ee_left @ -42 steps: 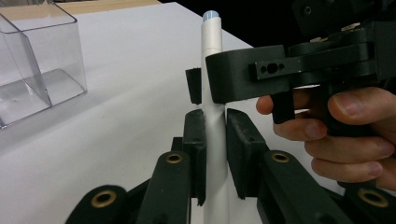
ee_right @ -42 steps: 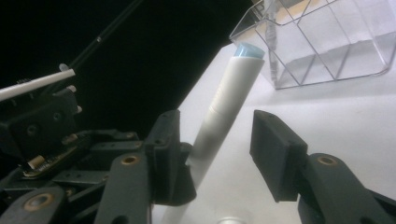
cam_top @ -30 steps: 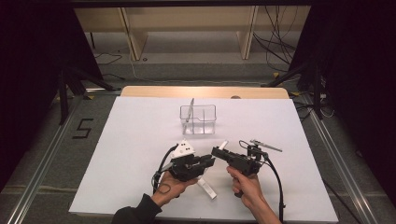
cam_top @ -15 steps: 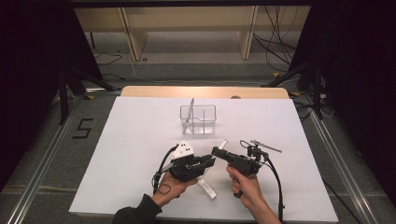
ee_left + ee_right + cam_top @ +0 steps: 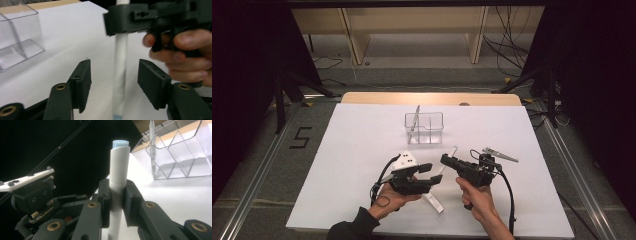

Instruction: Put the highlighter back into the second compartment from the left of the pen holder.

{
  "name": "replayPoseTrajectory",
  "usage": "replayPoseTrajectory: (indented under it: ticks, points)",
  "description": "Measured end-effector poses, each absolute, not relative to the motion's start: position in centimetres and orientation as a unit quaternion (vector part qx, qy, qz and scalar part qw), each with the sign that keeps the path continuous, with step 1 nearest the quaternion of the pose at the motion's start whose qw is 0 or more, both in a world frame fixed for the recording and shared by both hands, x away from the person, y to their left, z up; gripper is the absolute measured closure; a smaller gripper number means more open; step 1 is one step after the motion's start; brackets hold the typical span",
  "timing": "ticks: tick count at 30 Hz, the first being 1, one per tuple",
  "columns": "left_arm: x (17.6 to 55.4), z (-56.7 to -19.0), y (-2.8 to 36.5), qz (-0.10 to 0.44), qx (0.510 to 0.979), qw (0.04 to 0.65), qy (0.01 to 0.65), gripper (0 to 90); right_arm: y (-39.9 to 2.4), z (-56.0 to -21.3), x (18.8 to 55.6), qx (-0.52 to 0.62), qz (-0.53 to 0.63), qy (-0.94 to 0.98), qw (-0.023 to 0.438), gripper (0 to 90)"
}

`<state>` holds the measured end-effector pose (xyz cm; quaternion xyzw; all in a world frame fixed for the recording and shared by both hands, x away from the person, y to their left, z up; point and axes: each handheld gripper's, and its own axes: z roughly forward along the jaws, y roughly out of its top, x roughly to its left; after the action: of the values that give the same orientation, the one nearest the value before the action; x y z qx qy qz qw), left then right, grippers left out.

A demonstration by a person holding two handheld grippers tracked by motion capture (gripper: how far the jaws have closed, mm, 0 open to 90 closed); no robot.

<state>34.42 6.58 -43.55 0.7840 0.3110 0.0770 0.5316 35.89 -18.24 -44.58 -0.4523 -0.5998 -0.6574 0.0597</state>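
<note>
Passing a white pen (image 5: 118, 182) from one tool to the other is the work in hand, and the handover looks just completed. The right tool (image 5: 451, 161) is clamped on the pen's barrel; in the right gripper view its two jaws press the white shaft from both sides, with the blue-tipped end standing above them. The left tool (image 5: 430, 180) has just been opening, its jaws wider than half a second ago. In the left gripper view they stand apart with the pen (image 5: 120, 72) between them but touching neither pad, so the left no longer holds it. The pen (image 5: 447, 162) therefore hangs from the right tool alone, just ahead of the left tool's open jaws.

A clear organizer (image 5: 425, 127) with dividers stands on the white surface (image 5: 342, 165) well beyond both tools; another pen (image 5: 415, 117) leans upright in its left compartment. My judgement is that the right tool can now carry its pen there, once the left draws back clear of the shaft.
</note>
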Motion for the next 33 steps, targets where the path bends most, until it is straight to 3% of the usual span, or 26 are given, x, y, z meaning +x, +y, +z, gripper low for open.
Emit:
replayPoseTrajectory:
  ticks: [10, 19, 33]
  points:
    - [34.8, -44.4, 9.6, 0.093, 0.780, 0.524, 0.330, 32.5, -18.4, -43.8, 36.3, -0.449, -0.656, -0.606, 0.030, 78.6]
    - [34.9, -45.4, 13.3, 0.121, 0.767, 0.512, 0.368, 30.2, -18.0, -42.6, 37.3, -0.440, -0.653, -0.616, -0.006, 78.6]
    - [34.7, -46.0, 15.9, 0.130, 0.761, 0.515, 0.373, 21.0, -17.1, -40.3, 39.9, -0.435, -0.655, -0.616, -0.038, 78.5]
